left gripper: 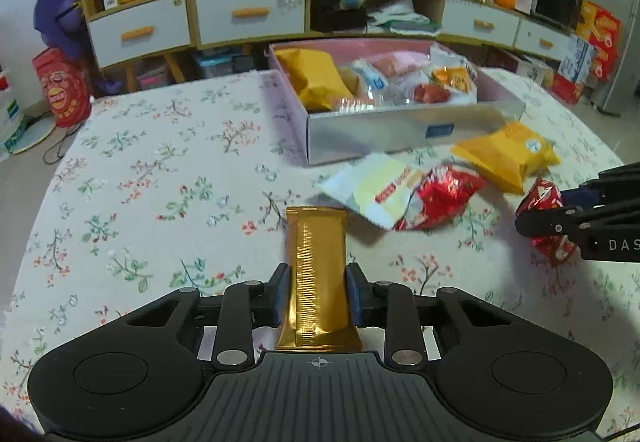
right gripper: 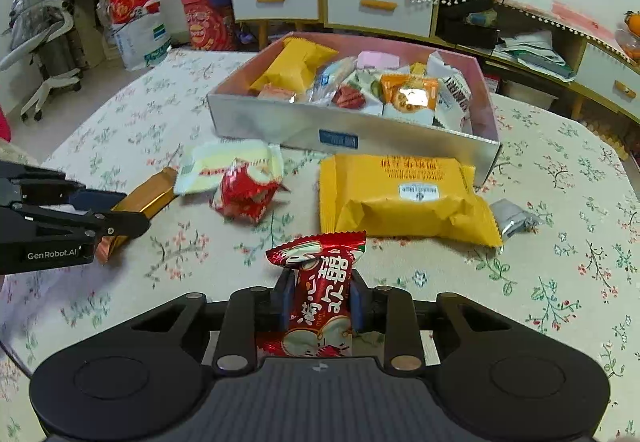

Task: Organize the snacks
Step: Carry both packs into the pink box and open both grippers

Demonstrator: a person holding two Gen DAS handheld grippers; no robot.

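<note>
My left gripper [left gripper: 318, 282] is shut on a gold foil snack bar [left gripper: 316, 262], held above the floral tablecloth; it also shows at the left of the right wrist view [right gripper: 140, 198]. My right gripper [right gripper: 320, 294] is shut on a red snack packet with white characters [right gripper: 320, 282]; it shows at the right edge of the left wrist view [left gripper: 544, 218]. The open snack box [left gripper: 400, 134] [right gripper: 280, 122] lies ahead, holding several packets. On the cloth before it lie a yellow packet [right gripper: 404, 198] [left gripper: 508, 154], a red wrapper [right gripper: 244, 190] [left gripper: 440, 194] and a white-yellow packet [right gripper: 224, 162] [left gripper: 376, 186].
A small silver packet [right gripper: 516, 218] lies right of the yellow packet. Behind the table stands a long cabinet with white drawers [left gripper: 248, 14] [right gripper: 380, 6]. A red bag [left gripper: 64, 90] and a purple object [left gripper: 60, 18] stand on the floor at the left.
</note>
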